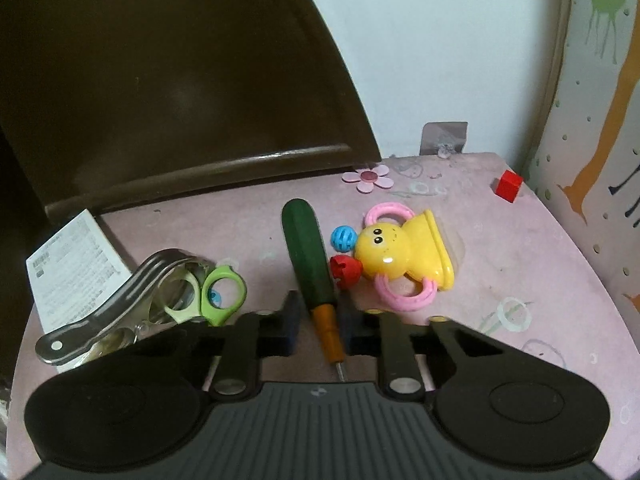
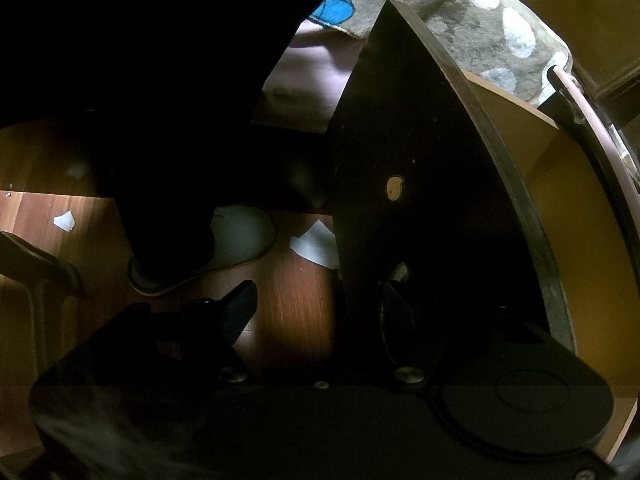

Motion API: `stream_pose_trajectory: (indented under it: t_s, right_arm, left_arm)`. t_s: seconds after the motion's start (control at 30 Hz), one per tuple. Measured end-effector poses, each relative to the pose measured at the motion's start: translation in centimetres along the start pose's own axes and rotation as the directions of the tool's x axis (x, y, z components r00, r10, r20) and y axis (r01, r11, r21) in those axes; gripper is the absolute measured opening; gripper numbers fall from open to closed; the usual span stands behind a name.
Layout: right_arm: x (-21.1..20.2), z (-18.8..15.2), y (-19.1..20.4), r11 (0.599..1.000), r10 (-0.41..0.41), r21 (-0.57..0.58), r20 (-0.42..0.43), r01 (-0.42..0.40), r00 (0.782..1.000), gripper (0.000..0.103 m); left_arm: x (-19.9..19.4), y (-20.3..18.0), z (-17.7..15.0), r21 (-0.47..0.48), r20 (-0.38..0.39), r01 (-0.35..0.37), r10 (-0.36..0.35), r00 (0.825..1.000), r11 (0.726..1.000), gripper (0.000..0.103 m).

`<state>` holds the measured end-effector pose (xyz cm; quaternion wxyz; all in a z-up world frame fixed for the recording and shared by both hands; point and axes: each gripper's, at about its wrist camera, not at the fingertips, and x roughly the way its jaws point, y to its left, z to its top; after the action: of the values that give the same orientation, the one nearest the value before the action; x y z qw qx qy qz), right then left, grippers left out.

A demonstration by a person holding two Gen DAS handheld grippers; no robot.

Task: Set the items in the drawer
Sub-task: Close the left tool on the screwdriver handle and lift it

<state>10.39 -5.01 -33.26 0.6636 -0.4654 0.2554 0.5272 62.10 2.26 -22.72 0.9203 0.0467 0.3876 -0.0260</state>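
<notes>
**Left gripper on screwdriver, right gripper at drawer front**

We see the left gripper [image 1: 319, 320] straddling the screwdriver [image 1: 310, 264] on the pink desk [image 1: 520, 264], fingers either side of the orange collar; contact unclear. Crowding it: yellow rattle toy [image 1: 400, 256] just right, green scissors [image 1: 222, 294] and metal clip [image 1: 116, 304] left, on a paper sheet [image 1: 68, 268]. Red cube [image 1: 508, 186] well apart. Right gripper [image 2: 320, 312] spread wide across the dark drawer front [image 2: 420, 184]; drawer [image 2: 568, 216] pulled open. Foot [image 2: 224, 248] on the floor below.
</notes>
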Motion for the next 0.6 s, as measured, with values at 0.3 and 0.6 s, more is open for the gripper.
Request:
stream_pose_trajectory:
  t_s: [0.3, 0.6]
  right_arm:
    - [-0.1, 0.1, -0.3, 1.000, 0.003, 0.008, -0.004, -0.003, 1.000, 0.068]
    - [-0.2, 0.1, -0.1, 1.000, -0.018, -0.009, -0.029, 0.018, 0.999, 0.068]
  left_arm:
    - [-2.9, 0.3, -1.3, 0.006, -0.003, 0.002, -0.002, 1.000, 1.000, 0.015]
    - [-9.9, 0.4, -5.2, 0.033, 0.020, 0.055, -0.056, 0.998, 0.998, 0.015]
